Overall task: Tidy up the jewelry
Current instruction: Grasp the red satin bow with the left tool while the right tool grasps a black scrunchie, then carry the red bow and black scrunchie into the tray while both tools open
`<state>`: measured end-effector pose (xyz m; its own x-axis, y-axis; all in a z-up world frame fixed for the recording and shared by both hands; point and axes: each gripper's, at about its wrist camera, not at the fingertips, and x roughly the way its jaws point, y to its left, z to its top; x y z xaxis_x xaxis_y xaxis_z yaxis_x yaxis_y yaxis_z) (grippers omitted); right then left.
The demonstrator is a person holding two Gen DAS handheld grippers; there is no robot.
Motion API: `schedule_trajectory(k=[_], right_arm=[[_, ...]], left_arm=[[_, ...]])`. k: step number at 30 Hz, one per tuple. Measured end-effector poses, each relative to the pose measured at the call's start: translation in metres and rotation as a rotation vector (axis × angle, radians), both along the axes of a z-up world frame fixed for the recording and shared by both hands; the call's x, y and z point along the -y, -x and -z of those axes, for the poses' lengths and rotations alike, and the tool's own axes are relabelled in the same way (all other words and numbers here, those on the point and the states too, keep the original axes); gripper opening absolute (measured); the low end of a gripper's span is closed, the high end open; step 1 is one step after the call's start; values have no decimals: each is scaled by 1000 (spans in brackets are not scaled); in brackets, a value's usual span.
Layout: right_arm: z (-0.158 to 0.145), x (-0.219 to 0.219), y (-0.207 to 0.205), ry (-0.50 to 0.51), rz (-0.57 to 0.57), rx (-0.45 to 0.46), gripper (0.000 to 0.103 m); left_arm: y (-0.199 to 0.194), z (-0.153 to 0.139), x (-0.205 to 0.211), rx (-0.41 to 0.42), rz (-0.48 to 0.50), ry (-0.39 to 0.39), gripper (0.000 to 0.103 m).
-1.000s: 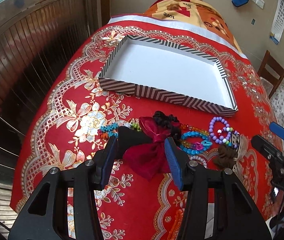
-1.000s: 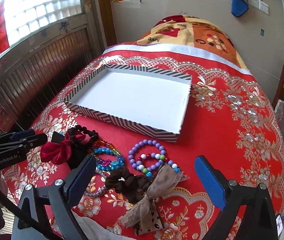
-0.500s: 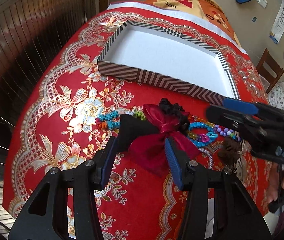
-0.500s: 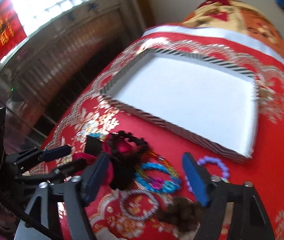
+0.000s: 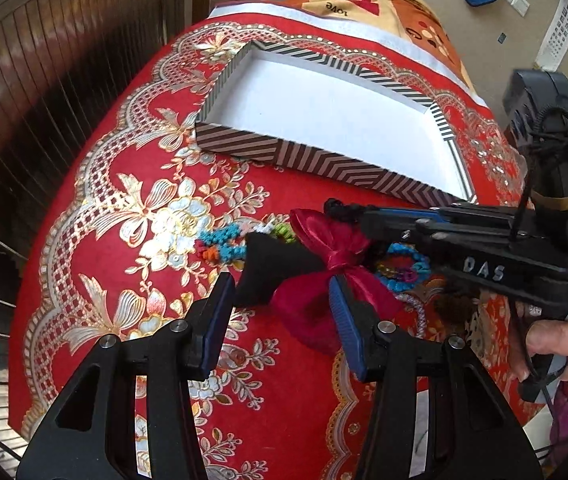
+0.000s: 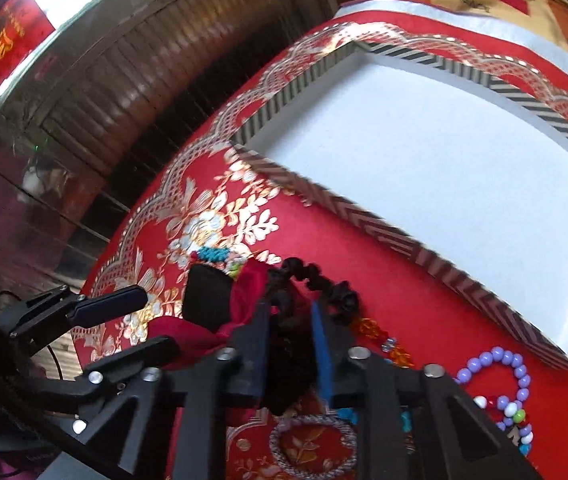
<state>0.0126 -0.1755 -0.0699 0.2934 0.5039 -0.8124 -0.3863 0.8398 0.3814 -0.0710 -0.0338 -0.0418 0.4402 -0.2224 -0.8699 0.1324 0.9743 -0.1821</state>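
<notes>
At six o'clock of the left wrist view, the left gripper [image 5: 280, 312] hangs with fingers apart, straddling the lower tail of the dark red bow [image 5: 324, 268] without pressing it, probably waiting its turn. From three o'clock the right gripper [image 5: 364, 220] reaches across the pile. Its jaws have just been closing and now stand nearly together, clamped on the black scrunchie [image 6: 316, 284], evidently to lift it toward the striped box [image 6: 364, 216], which sits empty at twelve o'clock. The bow overlaps the scrunchie and may drag along. Beaded bracelets crowd close: a turquoise bracelet [image 5: 404, 268] beside the bow, a purple bracelet [image 6: 500, 376] at four o'clock of the right wrist view. All rest on the red tablecloth [image 5: 124, 200].
</notes>
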Motion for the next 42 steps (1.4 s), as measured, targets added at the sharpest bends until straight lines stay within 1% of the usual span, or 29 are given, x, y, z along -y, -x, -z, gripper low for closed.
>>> schedule_trajectory(k=[4,10,15,16,17,18,19,20,21,23,28,31,34,37,42], right_arm=[[-8,25,5,-29,64,13,8],[-18,57,21,-56,153,30,8],[-29,80,34,-100,224,46,8],[-30,83,36,-104,232,48,8],[-31,85,38,-106,239,49,8],[-31,87,41,-108,246,50,8],[-32,88,42,-109,250,52,8],[-32,89,44,-110,253,53,8],[-33,91,46,-113,257,55,8],[-35,92,48,-121,264,60,8],[-47,102,53,-150,280,91,8],[-57,107,50,-177,296,110,8],[-65,112,46,-182,312,132,8],[-71,118,41,-186,330,151,8],[-78,125,25,-148,356,181,8]], left_arm=[[-4,-4,8,12,33,10,49],[-14,-5,29,7,87,23,52],[-20,6,44,-10,117,-6,51],[-22,10,46,-19,126,-2,45],[-23,14,47,-30,131,2,37],[-25,17,47,-45,132,1,19],[-26,21,47,-59,129,-3,14],[-26,22,45,-65,123,5,13],[-26,21,43,-62,120,18,11],[-22,14,37,-47,114,35,10],[-15,-15,31,20,113,43,10],[-18,-30,29,53,105,42,10],[-27,-44,28,91,95,29,10],[-37,-52,26,112,87,17,10],[-62,-60,26,147,84,-23,10]])
